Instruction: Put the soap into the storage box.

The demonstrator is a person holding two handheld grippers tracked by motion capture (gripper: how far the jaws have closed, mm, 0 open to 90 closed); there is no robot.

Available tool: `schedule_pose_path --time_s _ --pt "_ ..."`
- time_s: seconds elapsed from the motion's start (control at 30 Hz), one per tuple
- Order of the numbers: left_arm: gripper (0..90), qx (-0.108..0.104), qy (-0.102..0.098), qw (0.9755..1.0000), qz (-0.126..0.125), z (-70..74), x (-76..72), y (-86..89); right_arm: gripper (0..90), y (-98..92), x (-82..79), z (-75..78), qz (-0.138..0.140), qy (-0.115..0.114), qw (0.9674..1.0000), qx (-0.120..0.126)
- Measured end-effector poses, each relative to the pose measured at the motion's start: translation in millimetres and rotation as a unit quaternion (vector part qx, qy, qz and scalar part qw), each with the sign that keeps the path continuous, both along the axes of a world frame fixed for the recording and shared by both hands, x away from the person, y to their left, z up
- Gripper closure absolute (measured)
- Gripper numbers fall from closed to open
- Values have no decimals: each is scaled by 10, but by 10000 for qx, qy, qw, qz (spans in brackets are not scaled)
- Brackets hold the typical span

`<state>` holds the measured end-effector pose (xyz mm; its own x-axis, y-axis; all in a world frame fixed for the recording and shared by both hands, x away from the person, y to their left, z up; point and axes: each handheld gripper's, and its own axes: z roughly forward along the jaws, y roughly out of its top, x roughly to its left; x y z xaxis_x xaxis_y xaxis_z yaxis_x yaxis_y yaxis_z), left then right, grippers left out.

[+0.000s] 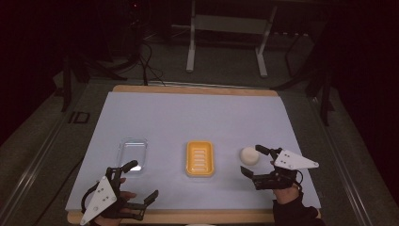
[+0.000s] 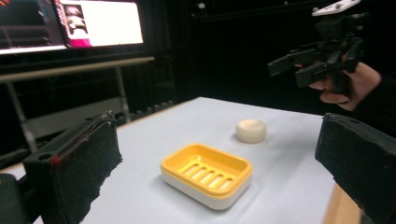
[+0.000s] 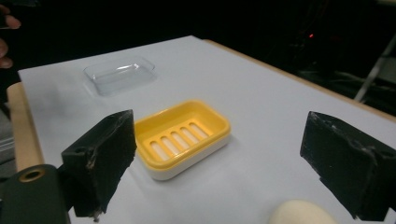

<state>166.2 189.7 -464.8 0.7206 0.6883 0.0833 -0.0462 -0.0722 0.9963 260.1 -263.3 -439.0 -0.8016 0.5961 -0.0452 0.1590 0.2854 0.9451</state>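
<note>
Soap bar (image 1: 249, 156): round, cream-white, lying flat on the white table cover (image 1: 197, 113), just right of the soap dish and apart from it. In the right gripper view its edge (image 3: 299, 213) shows at the bottom, between the jaws and below them.
Soap dish (image 1: 200, 158): yellow slotted tray on a white base, centre of the table, empty; slots visible in the left gripper view (image 2: 207, 173) and the right gripper view (image 3: 180, 136).
Clear lid (image 1: 132, 154): transparent shallow tray left of the dish, lying apart from it; also seen in the right gripper view (image 3: 119, 74).
Step in hand: judged as the approach to the soap bar, before any grasp. Nothing is lifted yet.
Right gripper (image 1: 256, 162): jaws spread wide, holding nothing. It sits just beside the soap; contact cannot be told from the high view.
Left gripper (image 1: 141, 181): jaws spread wide, empty, held near the front edge of the table below the clear lid, touching nothing.
Next move: likely calls for lowering the right gripper so the jaws straddle the soap, then closing on its sides. The rounded, smooth bar may slip under an off-centre pinch.
</note>
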Motion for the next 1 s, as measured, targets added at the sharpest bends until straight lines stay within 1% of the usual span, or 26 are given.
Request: schedule_pose_path --time_s 0.03,0.1,0.17,0.23,0.27,0.3,0.37,0.4,0.43,0.47,0.5,0.53,0.57,0.63,0.67,0.7,0.73,0.77,0.83,0.87,0.9,0.93,0.97,1.0 --pt "1 -23 -31 10000 29 6 -3 1 102 0 0 0 0 0 10000 0" --pt "1 -20 6 10000 30 5 3 11 102 -14 -9 12 48 1 10000 58" --pt "1 -18 89 10000 -1 -5 18 13 103 -20 -6 18 47 -35 9999 85" --pt "1 -57 157 9998 -66 -11 31 15 106 -13 11 18 110 8 9999 103" --pt "1 -96 154 9998 -92 -10 31 13 106 -13 11 18 110 8 9999 103" --pt "1 -126 136 9998 -121 -8 30 11 105 -7 4 20 138 -42 9999 91" --pt "1 -85 139 9998 -137 -10 28 2 105 0 2 27 184 -44 9998 82" --pt "1 -24 135 9998 -155 -13 27 -9 149 8 1 50 243 -74 9997 27" --pt "1 -24 135 9998 -155 -13 27 -9 149 8 1 50 243 -74 9997 27" --pt "1 -14 134 9998 -165 -14 27 -13 149 22 9 70 273 -45 9995 -167" --pt "1 3 130 9998 -168 -13 26 -15 149 22 9 70 273 -45 9995 -167" --pt "1 4 136 9997 -193 -13 26 -14 149 18 27 94 429 164 9986 -281" --pt "1 4 136 9997 -193 -13 26 -14 149 18 27 94 429 164 9986 -281" --pt "1 24 144 9997 -204 -14 26 -10 146 6 43 119 529 204 9978 -352" --pt "1 30 144 9997 -204 -15 26 -10 117 -16 74 158 669 270 9959 -540" --pt "1 33 142 9997 -205 -15 26 -9 117 -16 74 158 669 270 9959 -540" --pt "1 31 140 9997 -212 -15 27 -8 103 -38 110 188 879 423 9933 -619" --pt "1 38 137 9997 -212 -15 28 -9 103 -38 110 188 879 423 9933 -619" --pt "1 67 140 9997 -206 -17 29 -10 101 -65 147 207 1089 538 9901 -708" --pt "1 92 137 9997 -204 -18 31 -10 98 -75 167 213 1224 616 9873 -804" --pt "1 98 144 9996 -201 -18 31 -11 99 -80 181 215 1271 653 9859 -871" --pt "1 102 147 9996 -205 -19 33 -12 99 -83 201 215 1313 735 9840 -956" --pt "1 106 145 9996 -199 -20 34 -13 99 -82 230 208 1423 857 9791 -1170" --pt "1 113 142 9996 -202 -21 36 -16 99 -83 235 203 1418 868 9779 -1265"
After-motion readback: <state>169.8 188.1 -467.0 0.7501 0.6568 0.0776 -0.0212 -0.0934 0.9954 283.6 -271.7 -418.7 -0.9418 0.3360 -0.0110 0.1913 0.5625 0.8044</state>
